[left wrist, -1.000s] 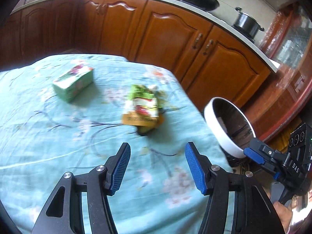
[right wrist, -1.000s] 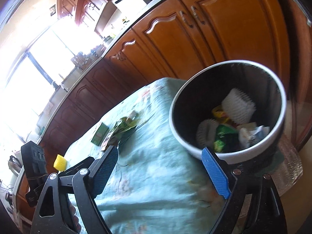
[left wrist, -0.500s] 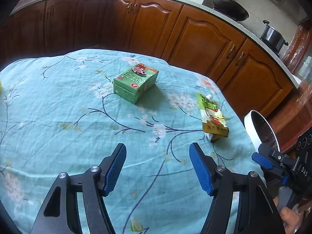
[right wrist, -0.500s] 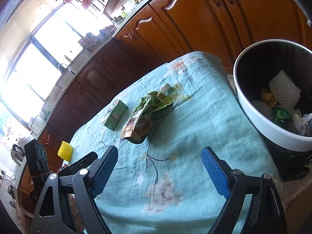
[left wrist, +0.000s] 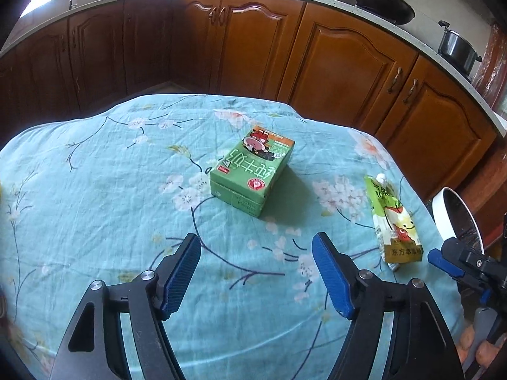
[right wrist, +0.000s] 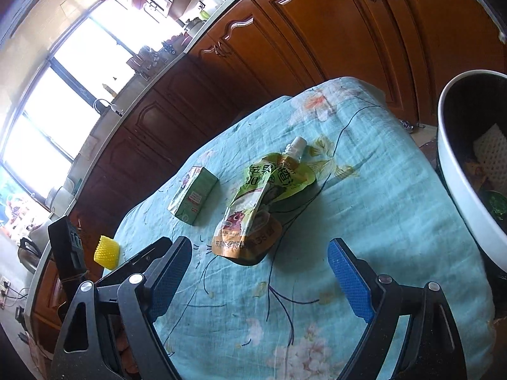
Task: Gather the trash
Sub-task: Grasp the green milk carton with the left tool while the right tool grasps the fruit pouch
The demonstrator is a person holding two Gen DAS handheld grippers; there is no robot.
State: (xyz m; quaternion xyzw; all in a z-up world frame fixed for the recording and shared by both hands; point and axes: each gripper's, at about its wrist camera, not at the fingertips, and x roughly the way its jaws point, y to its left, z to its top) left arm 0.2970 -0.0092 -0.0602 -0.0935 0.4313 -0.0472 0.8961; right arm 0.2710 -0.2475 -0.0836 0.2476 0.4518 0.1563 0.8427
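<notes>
A green milk carton (left wrist: 253, 175) lies on its side on the teal flowered tablecloth (left wrist: 95, 205). My left gripper (left wrist: 256, 274) hovers a little short of it, jaws opening, nothing between them. A crumpled green and yellow drink pouch (left wrist: 394, 221) with a white spout lies to the right, near the table edge. In the right wrist view the pouch (right wrist: 263, 205) sits just ahead of my right gripper (right wrist: 261, 280), which is open and empty. The carton (right wrist: 193, 198) lies beyond it to the left. The white-rimmed trash bin (right wrist: 459, 186) stands off the table's right side, holding several discarded items.
A yellow ridged object (right wrist: 107, 251) lies on the cloth at the far left. Wooden kitchen cabinets (left wrist: 332, 57) run behind the table, with a wok (left wrist: 383, 6) and a pot (left wrist: 456, 47) on the counter. The bin's rim (left wrist: 443, 218) shows past the table's right edge.
Both grippers swung left, away from the bin. The carton came to the middle of the left view, the pouch to the middle of the right view. The left jaws spread wider.
</notes>
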